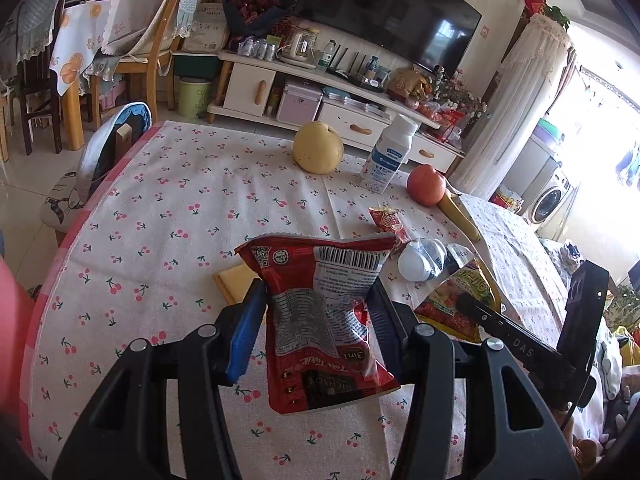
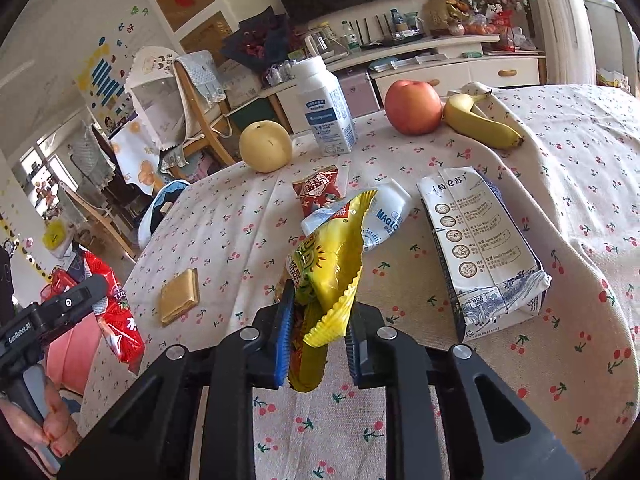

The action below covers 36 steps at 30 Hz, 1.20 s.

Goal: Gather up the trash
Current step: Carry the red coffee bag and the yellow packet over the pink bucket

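My left gripper [image 1: 316, 300] is shut on a red snack wrapper [image 1: 320, 312] and holds it above the cherry-print tablecloth [image 1: 180, 208]. My right gripper [image 2: 320, 300] is shut on a yellow snack wrapper [image 2: 332, 264], also lifted off the table. The red wrapper also shows in the right wrist view [image 2: 116, 312], and the yellow wrapper in the left wrist view [image 1: 460, 300]. On the table lie a small red packet [image 2: 318, 194], a crushed white bottle [image 2: 384, 216], a flattened milk carton [image 2: 484, 248] and a tan flat square [image 2: 180, 296].
A yellow pear [image 2: 266, 146], an upright white milk bottle [image 2: 326, 108], a red apple [image 2: 414, 108] and a banana [image 2: 480, 120] stand at the table's far side. A chair [image 1: 100, 160] sits at the table's left edge. A TV cabinet [image 1: 320, 92] is beyond.
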Each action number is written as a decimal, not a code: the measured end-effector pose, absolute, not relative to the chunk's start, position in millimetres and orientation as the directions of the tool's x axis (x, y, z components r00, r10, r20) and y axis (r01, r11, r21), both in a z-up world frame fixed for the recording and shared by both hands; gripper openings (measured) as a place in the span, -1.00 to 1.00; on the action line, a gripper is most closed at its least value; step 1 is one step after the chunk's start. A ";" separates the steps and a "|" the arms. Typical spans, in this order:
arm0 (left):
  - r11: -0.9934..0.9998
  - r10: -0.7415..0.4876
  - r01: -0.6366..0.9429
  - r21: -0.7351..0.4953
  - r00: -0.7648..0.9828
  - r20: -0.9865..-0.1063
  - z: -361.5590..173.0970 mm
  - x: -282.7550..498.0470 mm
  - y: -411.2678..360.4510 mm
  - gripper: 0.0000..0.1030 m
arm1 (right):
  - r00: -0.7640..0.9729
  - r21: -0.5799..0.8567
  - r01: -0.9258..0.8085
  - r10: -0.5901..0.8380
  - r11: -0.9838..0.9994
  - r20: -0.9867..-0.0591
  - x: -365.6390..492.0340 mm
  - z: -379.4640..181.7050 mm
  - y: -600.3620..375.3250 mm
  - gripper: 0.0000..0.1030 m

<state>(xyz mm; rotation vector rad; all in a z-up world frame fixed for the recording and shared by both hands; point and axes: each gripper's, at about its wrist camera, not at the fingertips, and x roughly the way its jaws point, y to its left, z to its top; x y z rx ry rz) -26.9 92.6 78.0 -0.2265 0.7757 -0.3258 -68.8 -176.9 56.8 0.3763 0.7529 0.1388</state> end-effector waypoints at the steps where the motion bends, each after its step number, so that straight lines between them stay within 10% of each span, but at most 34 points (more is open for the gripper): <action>1: 0.927 -0.364 0.196 -0.318 0.672 -0.645 79.7 -26.7 95.6 0.04 | 0.725 0.376 0.004 0.256 0.927 -0.640 -70.5 59.2 -173.9 -0.55; 36: 0.821 0.144 -0.450 -0.351 0.759 -0.635 117.9 -37.9 360.2 0.04 | 0.518 0.365 -0.563 0.661 0.741 -0.544 -65.1 149.0 143.0 -0.56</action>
